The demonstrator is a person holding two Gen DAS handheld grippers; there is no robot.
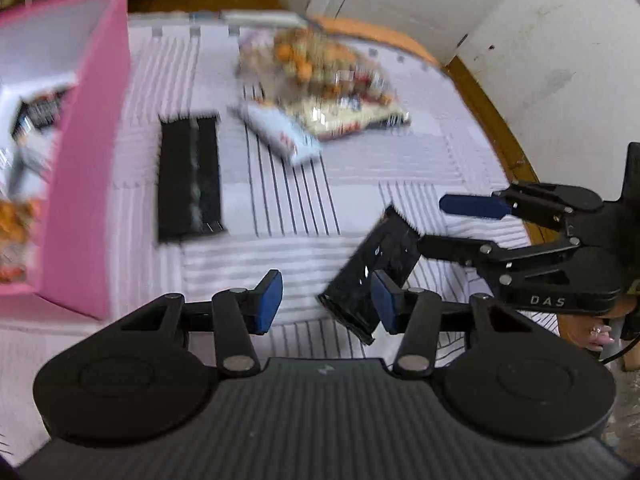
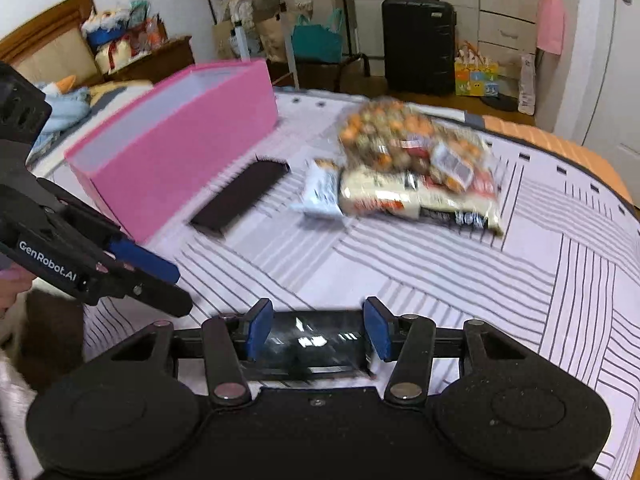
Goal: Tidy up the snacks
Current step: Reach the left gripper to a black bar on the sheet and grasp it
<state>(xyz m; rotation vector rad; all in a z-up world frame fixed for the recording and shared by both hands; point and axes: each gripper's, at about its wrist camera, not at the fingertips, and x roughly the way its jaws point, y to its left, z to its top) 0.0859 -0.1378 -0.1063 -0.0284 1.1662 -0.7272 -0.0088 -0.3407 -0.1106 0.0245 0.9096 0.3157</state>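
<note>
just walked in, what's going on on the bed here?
A person is sorting snacks on a striped bedspread with a handheld claw in each hand. The right claw has a black snack packet between its pads, apparently gripped. The left claw is open with nothing in it, close beside that packet. Another black packet, a white bar and a clear bag of mixed snacks still lie on the bed. The pink box already has some snacks inside.

Soft even daylight, heavy motion blur, fisheye-bent edges, dark corners
</note>
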